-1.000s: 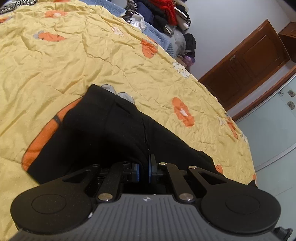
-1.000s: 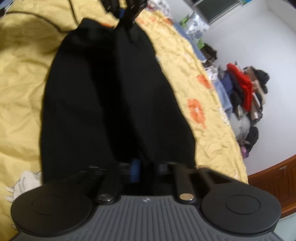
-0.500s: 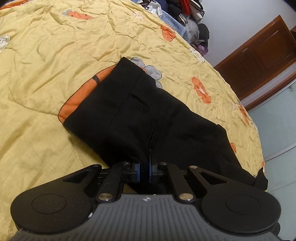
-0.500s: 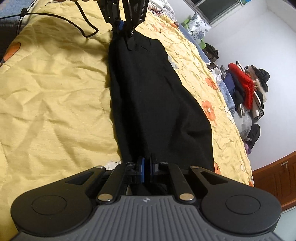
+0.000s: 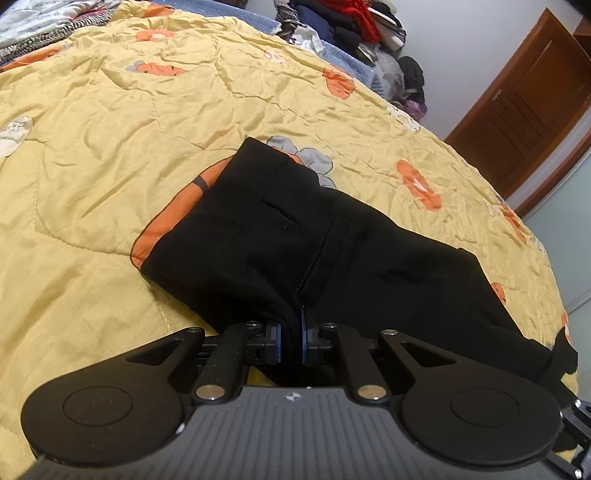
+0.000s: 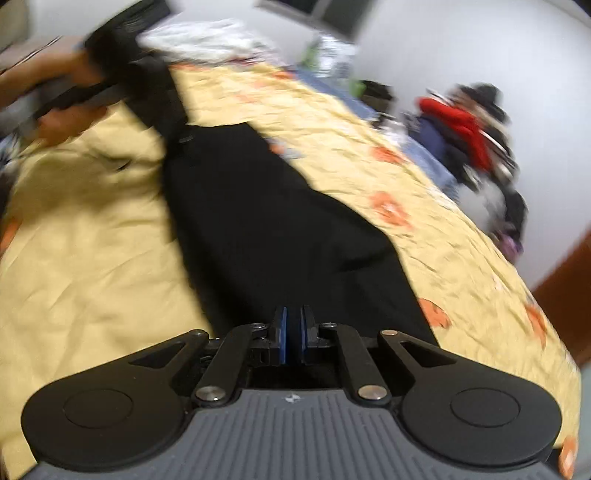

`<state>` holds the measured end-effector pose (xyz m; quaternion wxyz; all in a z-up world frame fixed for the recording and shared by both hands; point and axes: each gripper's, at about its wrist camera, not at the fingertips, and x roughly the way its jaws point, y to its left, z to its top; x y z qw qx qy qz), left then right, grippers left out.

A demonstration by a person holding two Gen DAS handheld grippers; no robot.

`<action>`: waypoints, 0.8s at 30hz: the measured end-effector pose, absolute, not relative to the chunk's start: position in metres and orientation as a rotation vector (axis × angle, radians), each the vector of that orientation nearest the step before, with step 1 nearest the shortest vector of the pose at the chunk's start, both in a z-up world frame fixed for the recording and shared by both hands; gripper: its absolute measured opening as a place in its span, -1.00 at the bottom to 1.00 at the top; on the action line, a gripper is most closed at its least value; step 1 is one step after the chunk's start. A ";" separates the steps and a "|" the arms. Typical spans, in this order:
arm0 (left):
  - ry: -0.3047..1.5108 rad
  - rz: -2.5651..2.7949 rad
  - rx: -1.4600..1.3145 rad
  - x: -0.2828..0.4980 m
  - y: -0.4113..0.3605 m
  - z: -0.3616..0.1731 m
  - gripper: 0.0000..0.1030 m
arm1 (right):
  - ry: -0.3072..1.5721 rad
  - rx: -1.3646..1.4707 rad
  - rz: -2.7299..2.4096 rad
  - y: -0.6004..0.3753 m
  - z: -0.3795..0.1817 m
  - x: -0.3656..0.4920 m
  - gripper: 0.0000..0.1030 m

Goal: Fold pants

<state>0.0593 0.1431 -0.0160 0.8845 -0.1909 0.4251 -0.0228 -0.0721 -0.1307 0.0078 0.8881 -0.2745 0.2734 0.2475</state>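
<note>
Black pants (image 5: 295, 236) lie stretched on a yellow flowered quilt (image 5: 110, 129). My left gripper (image 5: 290, 339) is shut on the waist end near the centre seam, with the waistband fanned out ahead. In the blurred right wrist view the pants (image 6: 266, 229) run long and narrow away from my right gripper (image 6: 291, 341), which is shut on the leg end. The left gripper (image 6: 122, 66) and the hand holding it show at the far top left of that view.
A heap of clothes (image 5: 354, 22) lies beyond the bed's far edge and shows in the right wrist view (image 6: 472, 133) too. A brown wooden door (image 5: 517, 103) stands at the right. The quilt spreads wide to the left.
The right gripper has swung and its view is now blurred; the pants look pulled taut between the grippers. The left view has shifted slightly, grip unchanged.
</note>
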 end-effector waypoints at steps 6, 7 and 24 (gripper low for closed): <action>0.895 -0.036 -0.392 0.058 0.144 -0.014 -0.78 | 0.586 -0.776 0.495 -0.111 -0.023 -0.080 -0.86; 0.905 -0.037 -0.407 0.059 0.146 -0.014 -0.78 | 0.563 -0.796 0.492 -0.111 -0.023 -0.085 -0.85; 0.909 -0.011 -0.435 0.058 0.156 -0.022 -0.59 | 0.551 -0.728 0.500 -0.113 -0.017 -0.090 -0.60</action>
